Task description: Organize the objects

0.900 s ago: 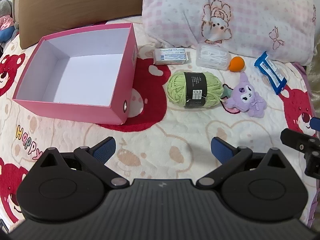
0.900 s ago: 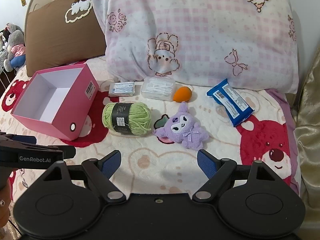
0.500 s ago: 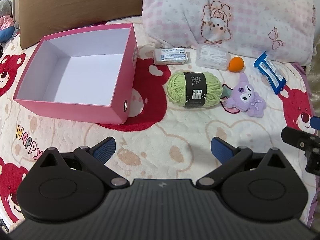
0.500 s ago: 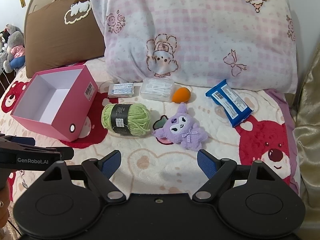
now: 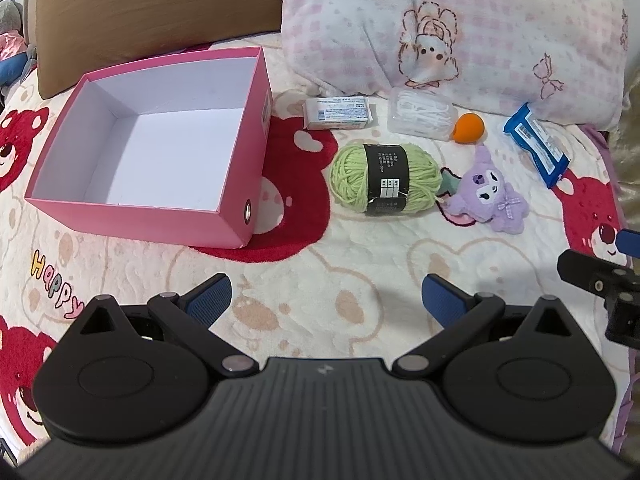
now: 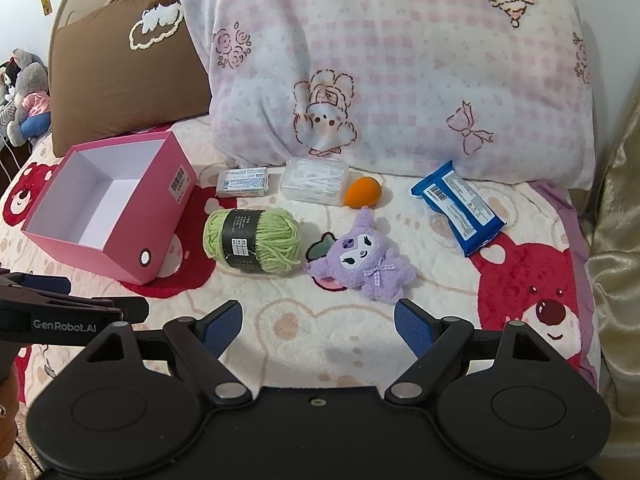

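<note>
Right tongs [image 6: 318, 326] gape just below plush [image 6: 366, 262].

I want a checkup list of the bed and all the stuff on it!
Surface: bear-print blanket, soft.
Job's things: pink box, open with nothing in it; beside it green yarn, purple plush, orange sponge, blue packet, white packet, clear swab box, all apart from the box.
Clutter: nothing seen.
Grippers: left tool open, holding nothing; right tool open, holding nothing.
Cables: nothing seen.
Surroundings: pink pillow, brown pillow.
</note>
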`<action>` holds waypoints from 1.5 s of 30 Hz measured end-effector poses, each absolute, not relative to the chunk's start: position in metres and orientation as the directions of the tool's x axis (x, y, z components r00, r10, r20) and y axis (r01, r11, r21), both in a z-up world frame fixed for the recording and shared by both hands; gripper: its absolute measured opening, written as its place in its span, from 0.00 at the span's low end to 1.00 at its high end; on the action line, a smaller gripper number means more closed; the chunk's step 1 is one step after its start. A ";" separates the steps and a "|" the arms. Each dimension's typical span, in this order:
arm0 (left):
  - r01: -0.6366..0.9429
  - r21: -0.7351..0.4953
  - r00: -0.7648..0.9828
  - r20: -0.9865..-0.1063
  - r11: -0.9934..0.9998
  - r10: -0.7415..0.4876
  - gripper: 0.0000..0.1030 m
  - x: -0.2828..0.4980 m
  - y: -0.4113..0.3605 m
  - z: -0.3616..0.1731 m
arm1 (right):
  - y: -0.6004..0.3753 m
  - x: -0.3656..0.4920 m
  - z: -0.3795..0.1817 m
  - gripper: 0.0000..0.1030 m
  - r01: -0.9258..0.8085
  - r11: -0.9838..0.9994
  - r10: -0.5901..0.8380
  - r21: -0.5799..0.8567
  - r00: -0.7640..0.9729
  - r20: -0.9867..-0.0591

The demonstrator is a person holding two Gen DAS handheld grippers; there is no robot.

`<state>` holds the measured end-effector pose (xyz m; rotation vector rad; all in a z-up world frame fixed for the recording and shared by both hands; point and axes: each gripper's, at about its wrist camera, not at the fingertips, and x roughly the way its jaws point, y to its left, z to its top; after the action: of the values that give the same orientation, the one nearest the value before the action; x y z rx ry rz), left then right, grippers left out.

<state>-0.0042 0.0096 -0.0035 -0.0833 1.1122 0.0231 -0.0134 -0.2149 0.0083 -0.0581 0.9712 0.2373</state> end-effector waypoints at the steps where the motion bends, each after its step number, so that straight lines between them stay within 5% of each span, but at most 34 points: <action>1: -0.060 -0.055 0.442 -0.897 0.997 -0.023 1.00 -0.005 0.010 -0.004 | -0.214 -0.014 0.008 0.84 -0.226 0.973 0.171 0.054 0.541 -0.823; 45: -0.063 -0.068 0.449 -0.893 0.996 -0.033 1.00 -0.003 0.002 -0.003 | -0.213 -0.018 0.012 0.84 -0.284 0.956 0.221 0.065 0.563 -0.796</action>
<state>-0.0029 0.0021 -0.0026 -0.0962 1.1050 0.0189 -0.0178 -0.2126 0.0119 -0.0737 0.9257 0.2980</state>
